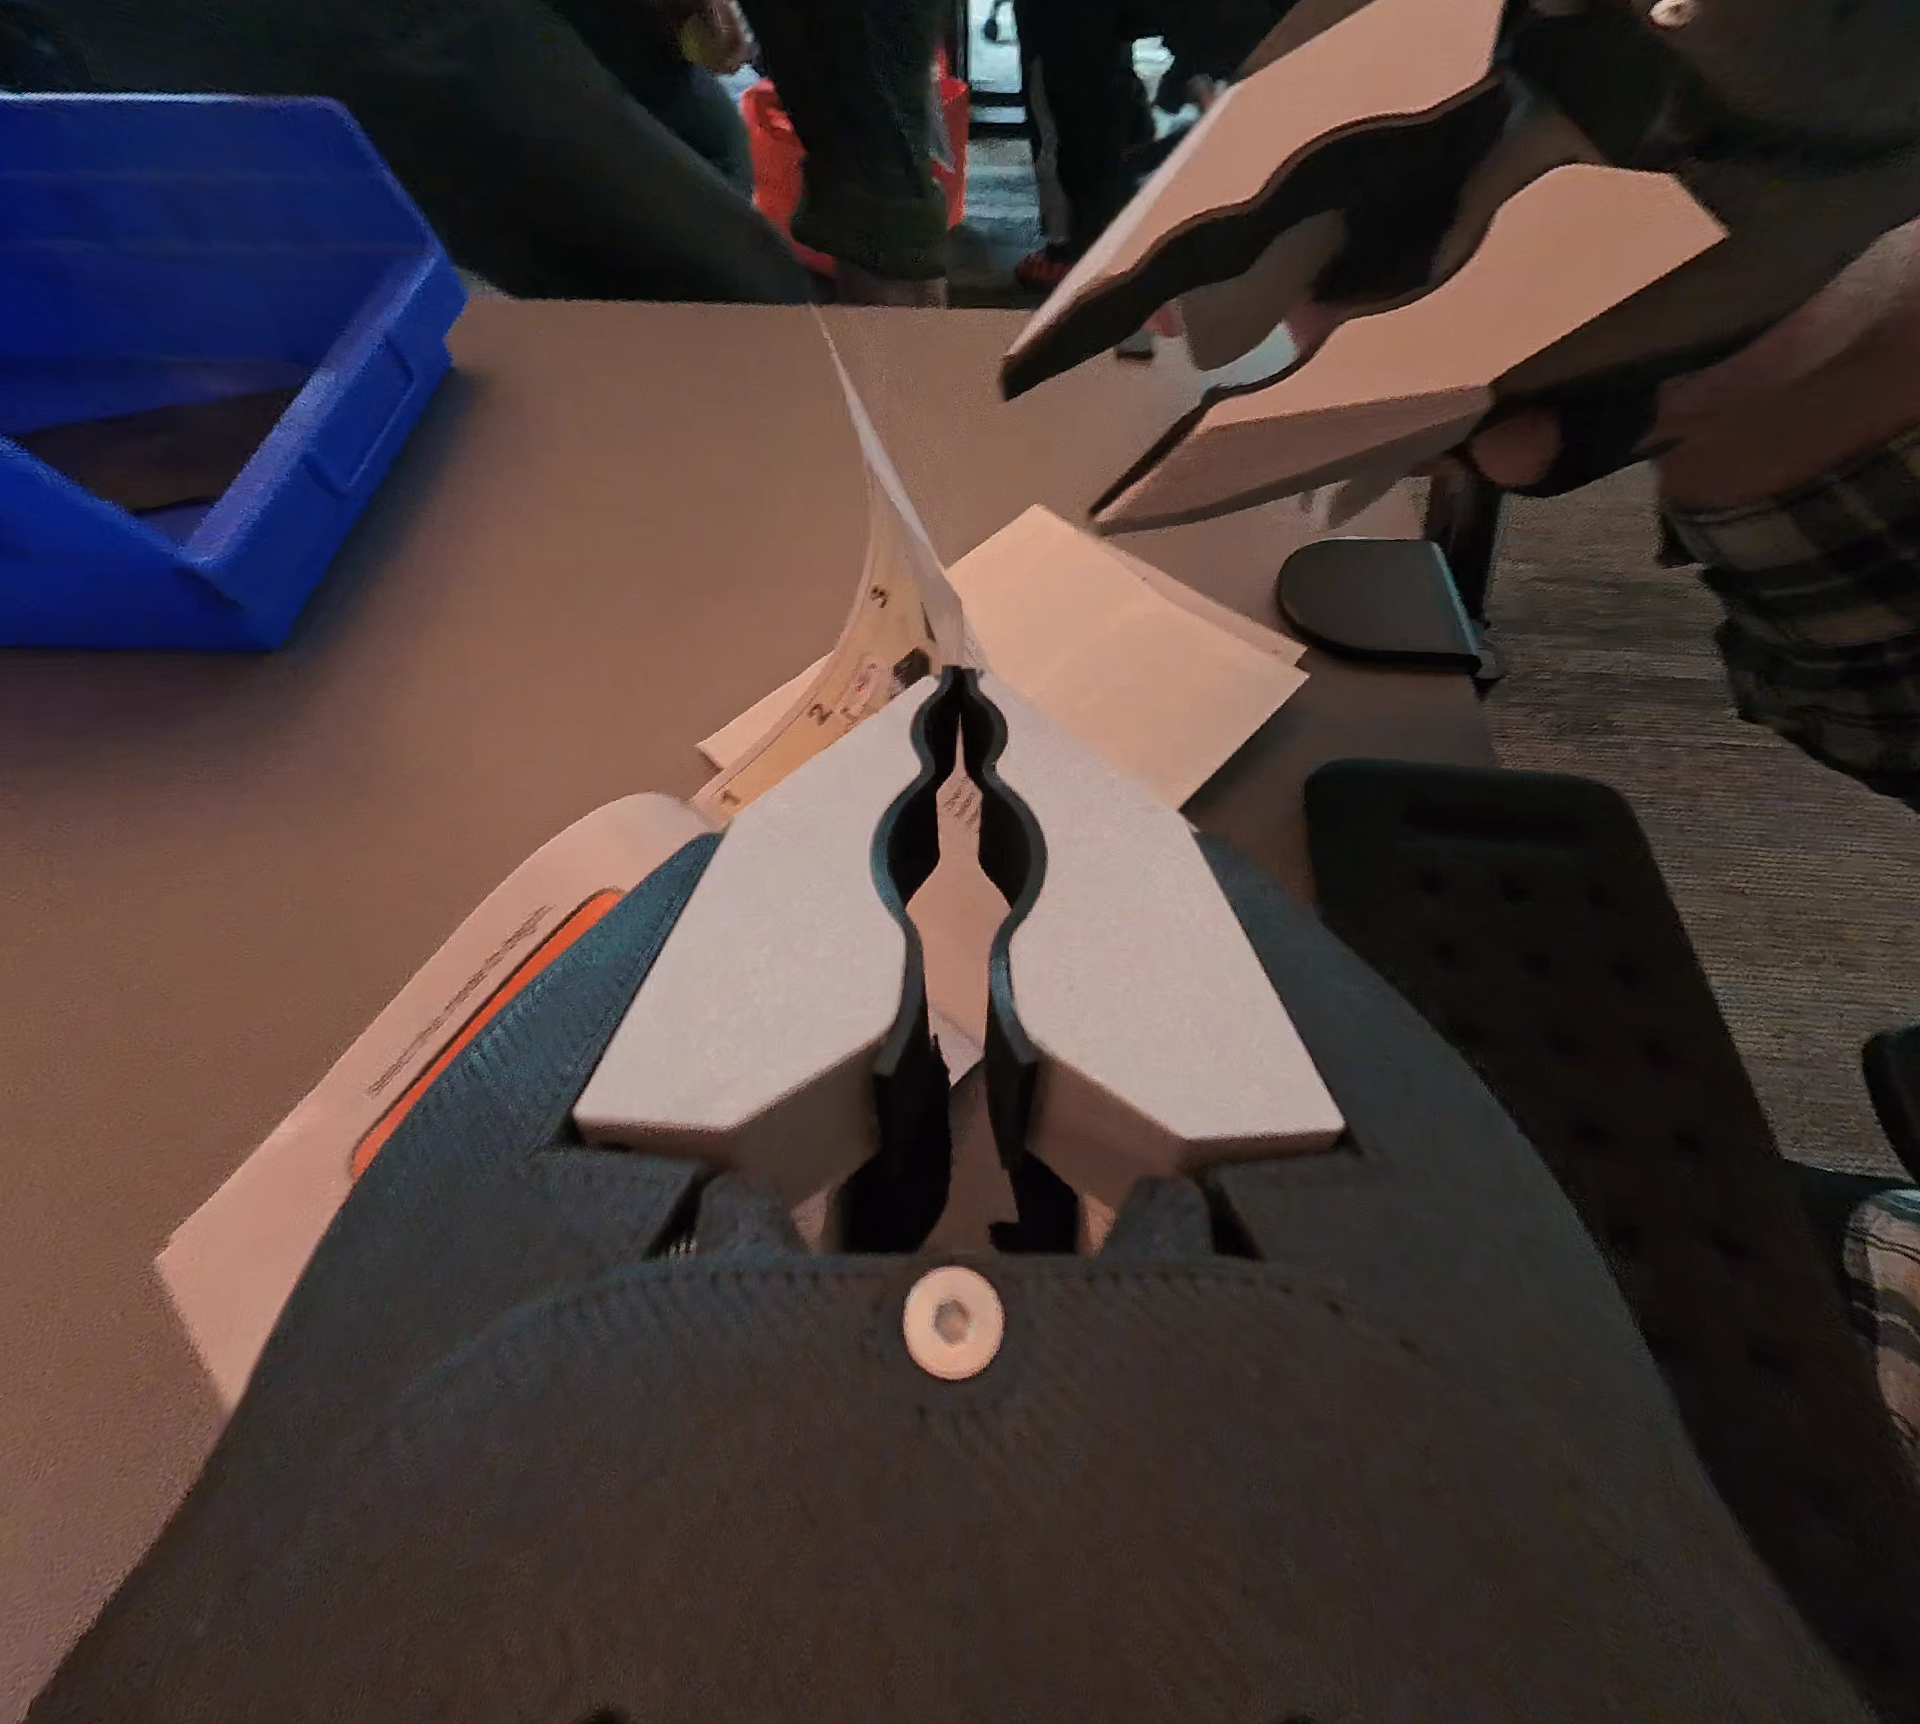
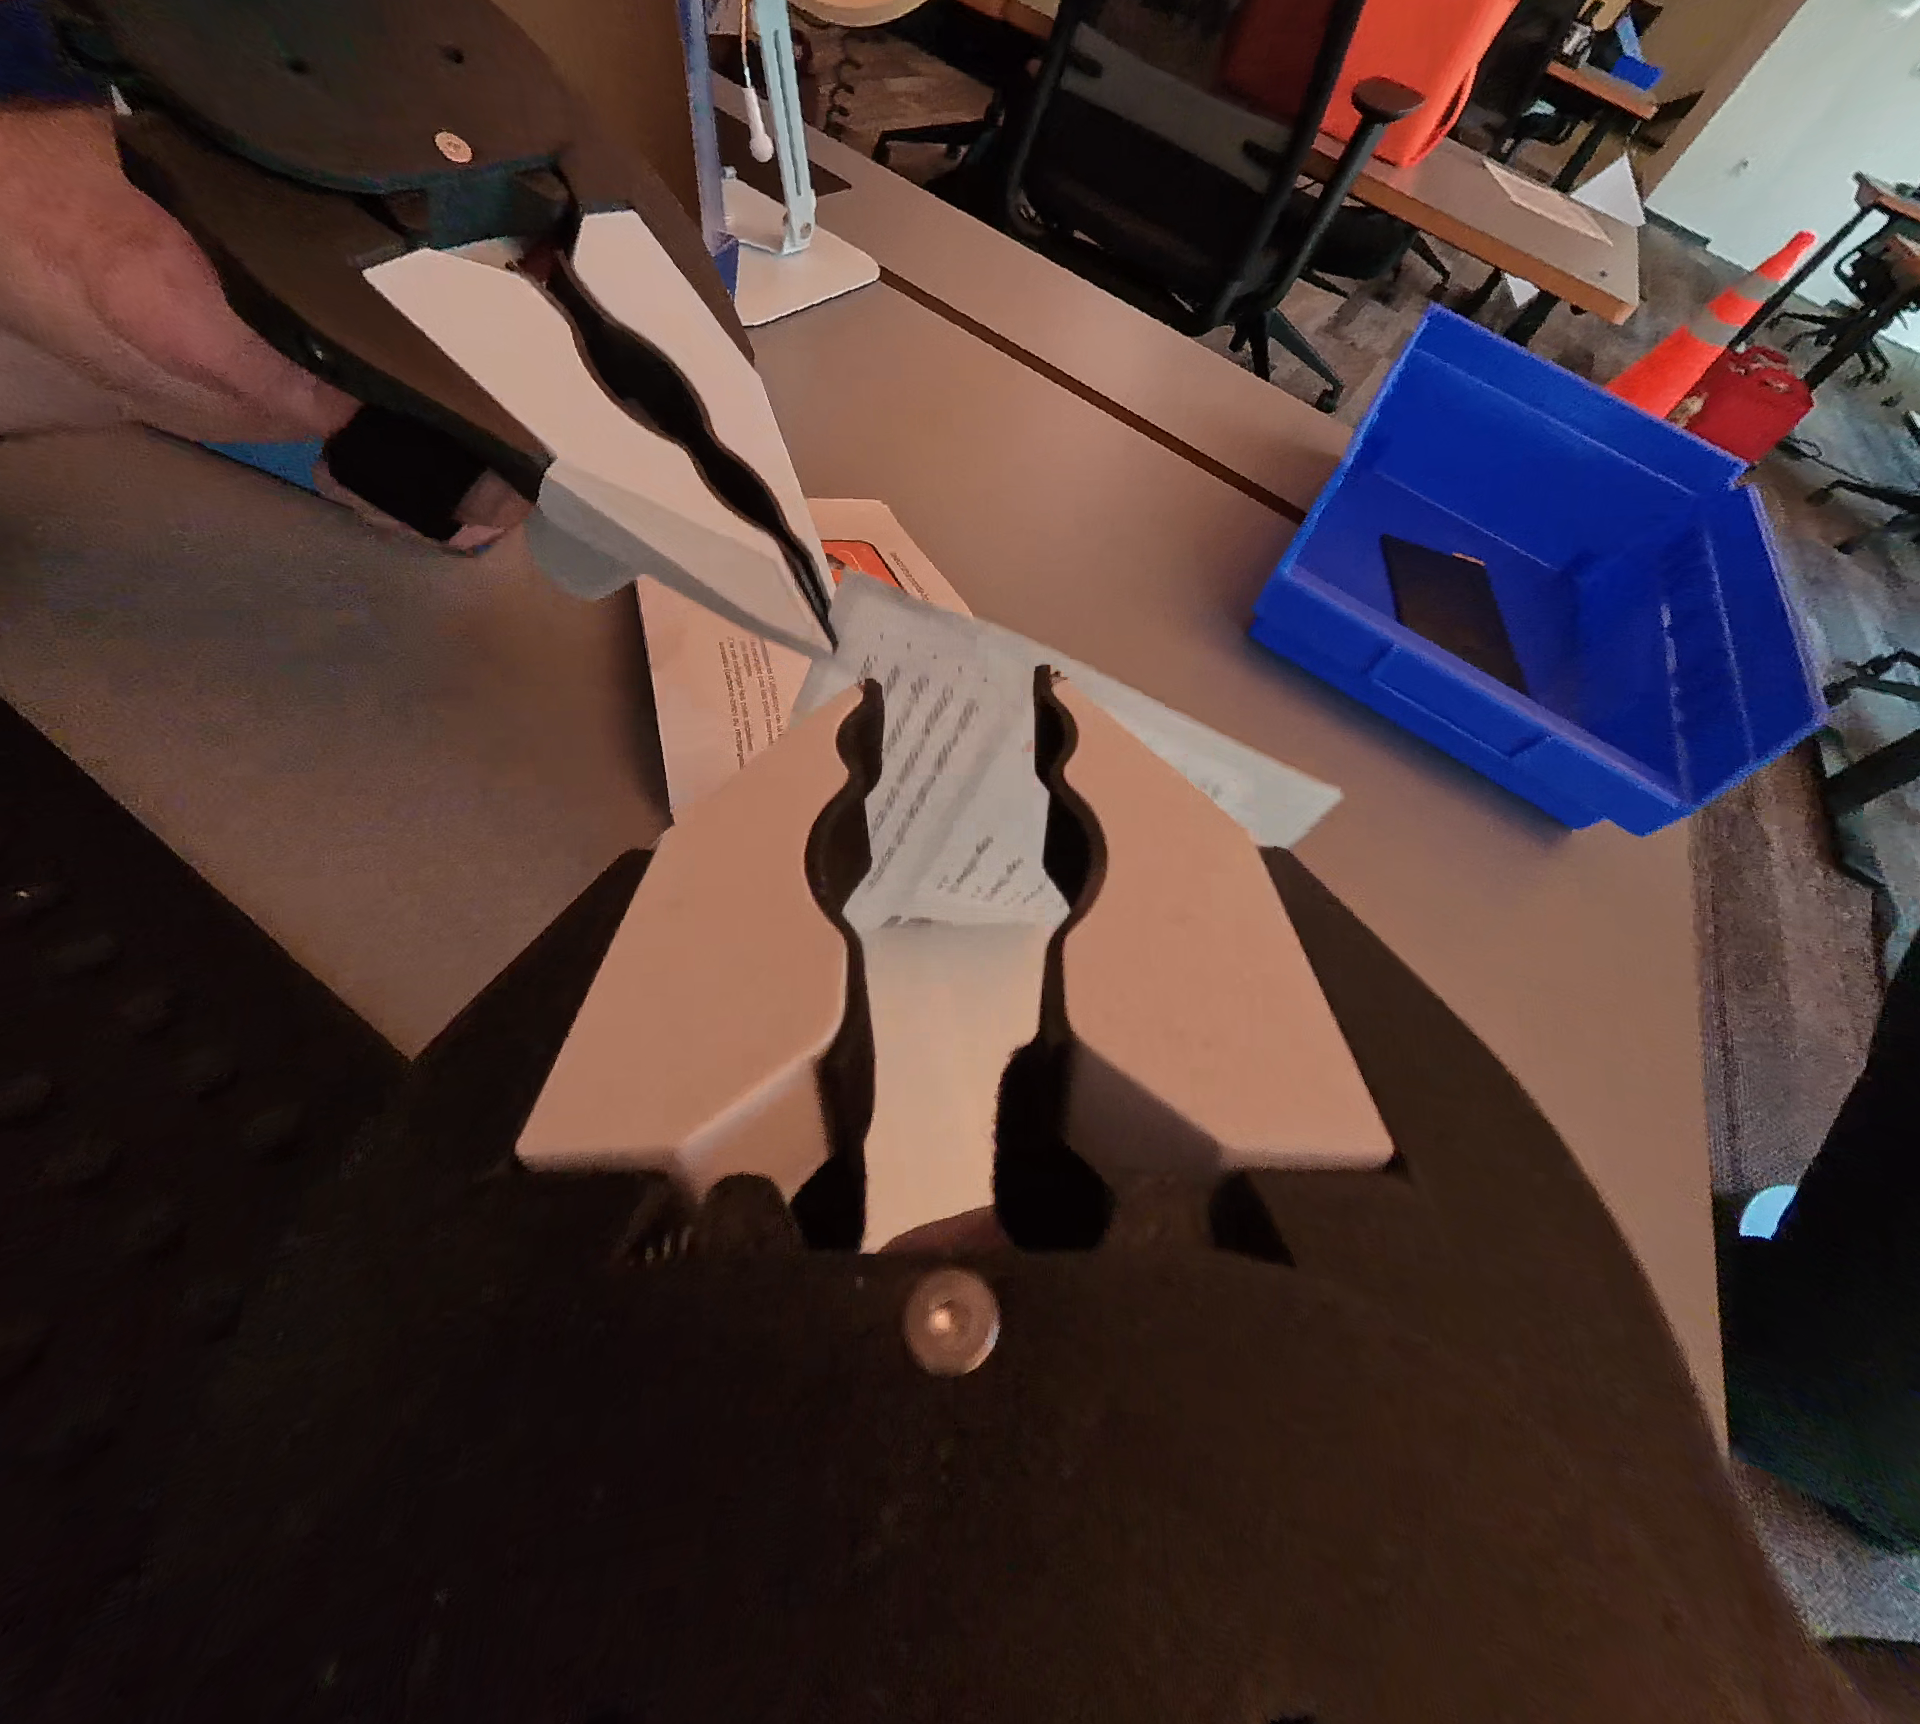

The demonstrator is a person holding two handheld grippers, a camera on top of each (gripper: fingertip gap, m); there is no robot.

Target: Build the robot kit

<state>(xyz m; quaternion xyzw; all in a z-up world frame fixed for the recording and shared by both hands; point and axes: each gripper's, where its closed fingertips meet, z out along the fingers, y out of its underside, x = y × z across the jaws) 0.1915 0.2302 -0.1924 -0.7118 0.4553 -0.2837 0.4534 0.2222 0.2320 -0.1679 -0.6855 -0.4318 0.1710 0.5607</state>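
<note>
The left gripper (image 1: 958,675) is pinched shut on a printed sheet (image 1: 891,521) that curls upward at mid-frame. The right gripper (image 2: 956,687) hangs parted and empty over that sheet (image 2: 940,781) (an envelope (image 2: 717,687) lies beneath). A blue bin (image 2: 1538,573) sits right on the table (image 2: 1091,386), a chair (image 2: 1195,116) behind.

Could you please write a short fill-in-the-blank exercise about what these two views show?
1. The left tool is shut on a printed ___.
2. The right tool has its jaws ___.
3. The bin on the table is coloured ___.

Missing words: sheet of paper; open; blue.
</note>
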